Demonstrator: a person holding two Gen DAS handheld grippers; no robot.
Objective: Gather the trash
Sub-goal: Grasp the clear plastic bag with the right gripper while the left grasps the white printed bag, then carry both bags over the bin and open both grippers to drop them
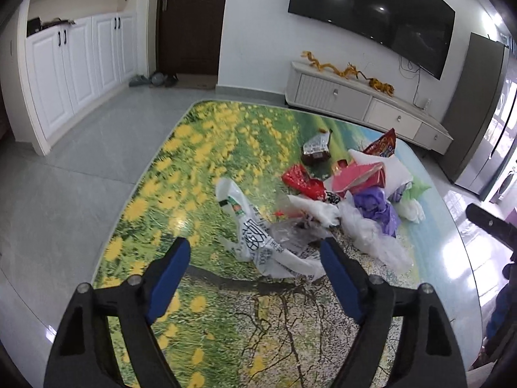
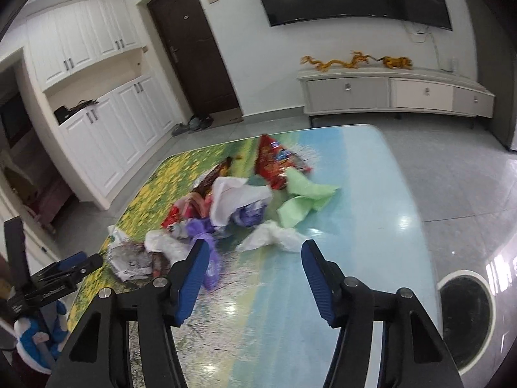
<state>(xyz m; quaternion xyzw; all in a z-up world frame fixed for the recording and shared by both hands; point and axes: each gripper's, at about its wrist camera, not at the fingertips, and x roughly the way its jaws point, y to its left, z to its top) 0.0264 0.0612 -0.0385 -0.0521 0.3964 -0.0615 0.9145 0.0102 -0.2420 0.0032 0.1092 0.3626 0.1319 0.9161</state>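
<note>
left wrist view:
left gripper [image 1: 255, 252]: jaws wide apart, nothing between the pads, pointing down at the table
table [image 1: 181, 174]: glossy top with flower-meadow print, fills the middle of the view
trash pile [image 1: 339, 194]: on the table, at 1 o'clock from the gripper, near the far right part of the top
printed white bag [image 1: 258, 242]: nearest piece of the pile, at 12 o'clock just past the fingertips, lying flat, not gripped
purple bag [image 1: 374, 207]: in the pile, at 1 o'clock, beside white bags
red wrapper [image 1: 303, 181]: behind the printed bag, at 12 o'clock
TV [image 1: 371, 16]: on the wall, at 1 o'clock, far
white cupboards [image 1: 77, 64]: at 10 o'clock, far

right wrist view:
right gripper [image 2: 255, 258]: jaws partly open, gap empty, above bare table
trash pile [image 2: 226, 200]: at 11 o'clock from the gripper, mid table
purple bag [image 2: 206, 229]: touching or just behind the left fingertip, cannot tell which
white tissue [image 2: 274, 237]: at 12 o'clock, just past the fingertips
green paper [image 2: 303, 197]: at 12 o'clock, farther back
bin [image 2: 465, 317]: round, dark inside, at 4 o'clock, beside the table edge
left gripper [image 2: 80, 263]: at 9 o'clock, low at the table edge, state unclear from here
</note>
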